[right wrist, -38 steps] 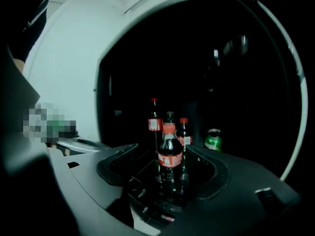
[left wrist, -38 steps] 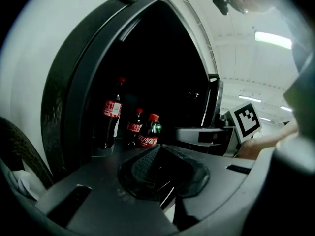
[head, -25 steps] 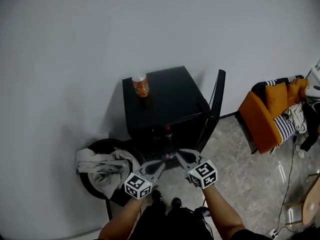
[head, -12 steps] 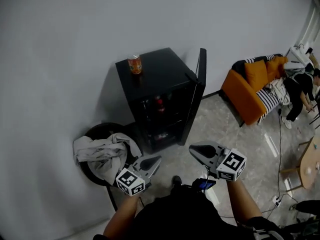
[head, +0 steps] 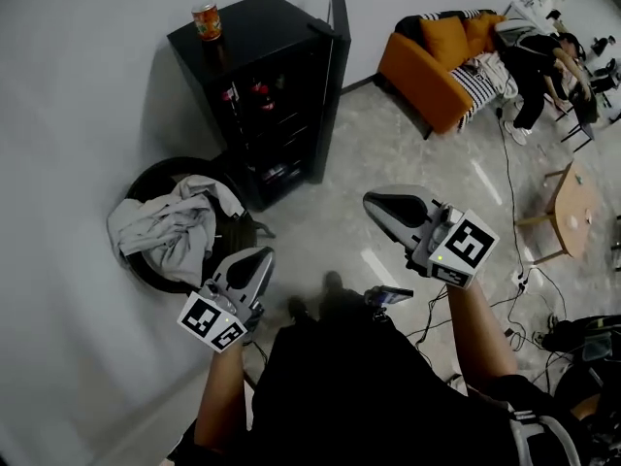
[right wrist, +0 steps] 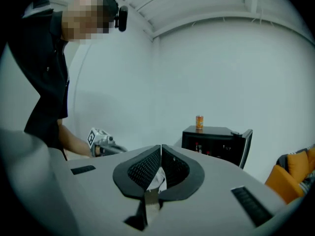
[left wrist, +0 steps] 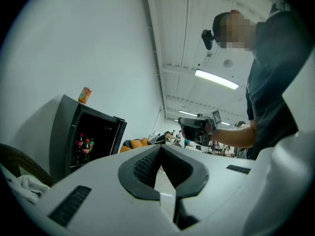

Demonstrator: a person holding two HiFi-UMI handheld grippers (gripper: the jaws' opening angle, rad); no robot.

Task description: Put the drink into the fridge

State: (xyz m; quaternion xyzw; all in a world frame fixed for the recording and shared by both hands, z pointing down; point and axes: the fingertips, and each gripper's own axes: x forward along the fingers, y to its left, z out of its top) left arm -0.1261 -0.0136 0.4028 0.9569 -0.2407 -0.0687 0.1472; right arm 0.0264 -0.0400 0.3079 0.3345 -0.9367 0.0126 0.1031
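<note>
Grey-white left gripper (head: 264, 254): jaws closed tip to tip, nothing between the pads. Right gripper (head: 371, 202): same, clenched on itself and empty. The person holds both out in front of the body, well apart from each other, with the marker cubes at the near end. Each gripper view shows the other gripper off to the side.

Drink (head: 206, 20): orange can, upright on top of the fridge (head: 291, 115), near the corner closest to the wall. It is not inside and is well apart from both grippers.

The fridge is small and black and stands against the white wall. Its door (head: 337, 61) is swung open, edge-on in the head view. Bottles (head: 260, 91) with red on them stand on the upper shelf. The lower shelves are too dark to read.

A dark round tub (head: 146, 178) sits just beside the fridge by the wall, with grey cloth (head: 170, 226) heaped over it.

Across the pale tiled floor (head: 427, 153) there is an orange sofa (head: 417, 61) with striped fabric on it. Another person (head: 543, 51) bends over at its far end. A light wooden table (head: 572, 197) is at the right edge, and cables trail on the floor near it.
</note>
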